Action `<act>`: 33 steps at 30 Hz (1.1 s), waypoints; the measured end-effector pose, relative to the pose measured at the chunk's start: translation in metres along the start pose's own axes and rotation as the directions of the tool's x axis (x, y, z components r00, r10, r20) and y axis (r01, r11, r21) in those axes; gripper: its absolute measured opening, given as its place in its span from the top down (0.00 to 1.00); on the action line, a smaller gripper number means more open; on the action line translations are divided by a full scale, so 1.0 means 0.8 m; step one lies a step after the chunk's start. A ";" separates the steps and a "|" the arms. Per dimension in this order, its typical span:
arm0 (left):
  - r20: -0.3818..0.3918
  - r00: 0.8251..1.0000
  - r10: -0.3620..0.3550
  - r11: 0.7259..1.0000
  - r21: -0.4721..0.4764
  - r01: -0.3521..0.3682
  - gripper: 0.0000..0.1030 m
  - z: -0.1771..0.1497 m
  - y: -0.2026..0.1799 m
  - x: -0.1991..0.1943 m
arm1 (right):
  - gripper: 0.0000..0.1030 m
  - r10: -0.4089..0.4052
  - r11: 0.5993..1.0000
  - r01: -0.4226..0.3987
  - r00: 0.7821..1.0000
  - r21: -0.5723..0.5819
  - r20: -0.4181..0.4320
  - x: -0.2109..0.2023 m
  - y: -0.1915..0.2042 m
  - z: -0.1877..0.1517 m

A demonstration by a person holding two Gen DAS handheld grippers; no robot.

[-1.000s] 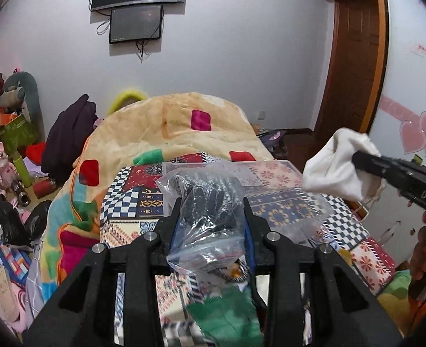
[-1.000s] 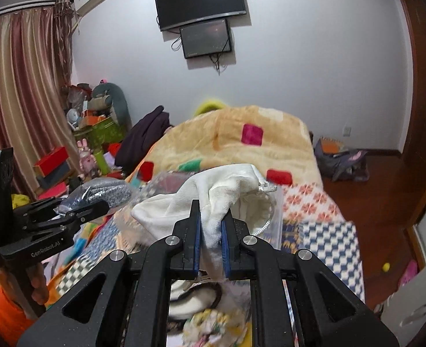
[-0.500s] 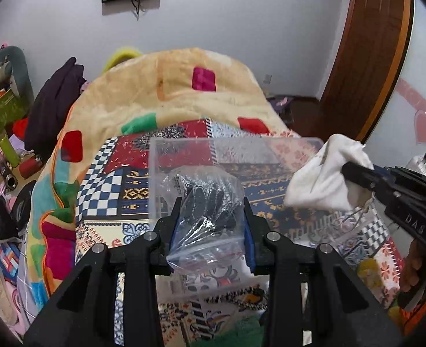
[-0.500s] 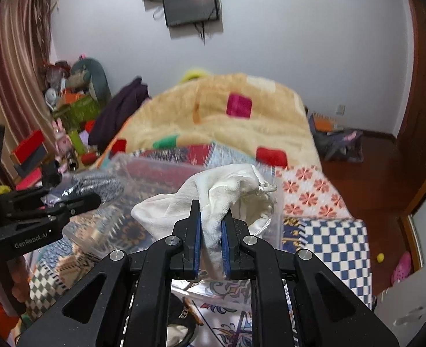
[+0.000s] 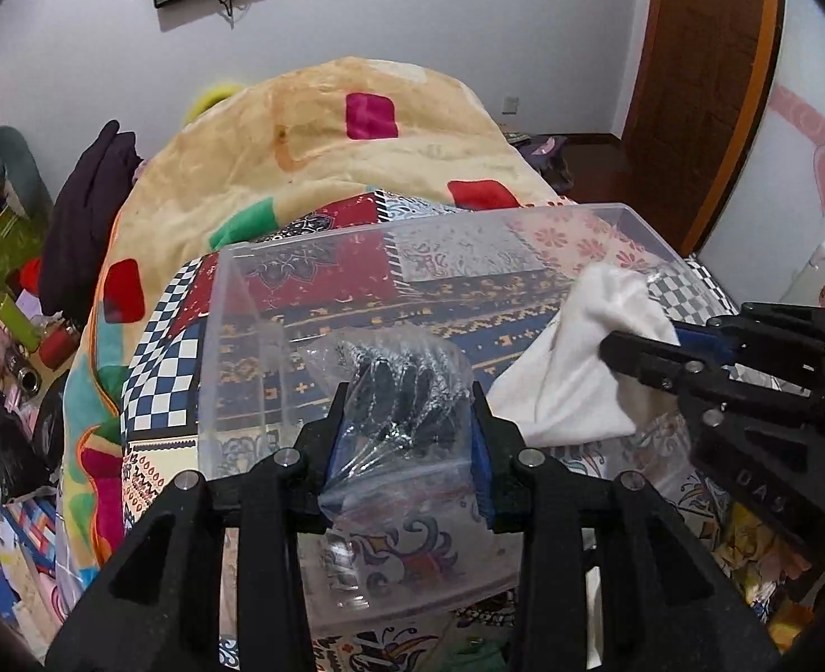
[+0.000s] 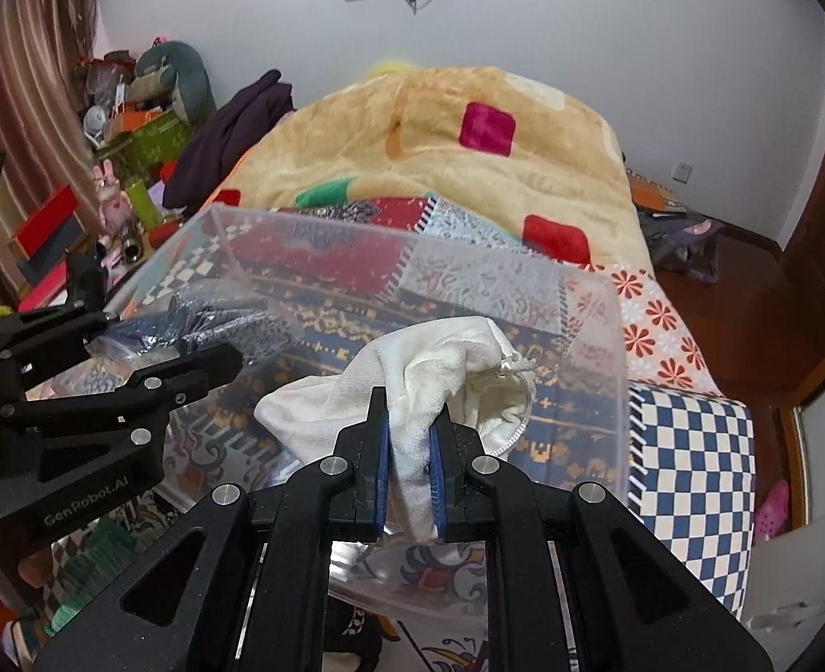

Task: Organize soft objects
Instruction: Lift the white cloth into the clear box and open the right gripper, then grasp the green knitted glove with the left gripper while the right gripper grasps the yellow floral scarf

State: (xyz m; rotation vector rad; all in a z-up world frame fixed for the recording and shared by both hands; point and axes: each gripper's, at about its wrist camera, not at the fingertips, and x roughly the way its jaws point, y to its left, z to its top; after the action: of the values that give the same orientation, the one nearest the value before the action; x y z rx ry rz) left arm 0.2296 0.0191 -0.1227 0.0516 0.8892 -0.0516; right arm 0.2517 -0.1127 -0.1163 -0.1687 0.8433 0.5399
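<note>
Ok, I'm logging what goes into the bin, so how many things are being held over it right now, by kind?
Clear plastic bag with dark fabric inside, in the left gripper: 1
White cloth, in the right gripper: 1
Total held over the clear plastic bin: 2

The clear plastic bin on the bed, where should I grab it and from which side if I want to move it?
Probably the near long wall of the clear plastic bin, pinched just under the rim from the side facing you. It sits upright and open-topped, and the left gripper and right gripper already hover there, though both are full.
</note>
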 end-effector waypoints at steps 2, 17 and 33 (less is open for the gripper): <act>0.001 1.000 0.003 1.000 0.005 -0.003 0.52 -0.001 -0.001 -0.002 | 0.89 0.000 1.000 0.000 1.000 -0.005 -0.012 -0.001 0.001 -0.002; 0.143 0.990 0.001 1.000 -0.029 0.004 0.12 -0.016 0.009 -0.096 | 0.20 -0.014 1.000 0.016 0.993 -0.015 0.116 -0.079 0.002 -0.007; 0.130 0.991 -0.009 1.000 -0.003 0.009 0.04 -0.094 0.001 -0.147 | 0.00 -0.052 0.998 0.046 0.989 0.048 0.141 -0.130 -0.021 -0.079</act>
State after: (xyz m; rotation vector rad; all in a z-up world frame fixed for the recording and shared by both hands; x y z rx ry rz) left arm 0.0974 0.0274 -0.0782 0.0403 0.7592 -0.0613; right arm 0.1620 -0.1891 -0.0818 -0.1083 0.7099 0.4806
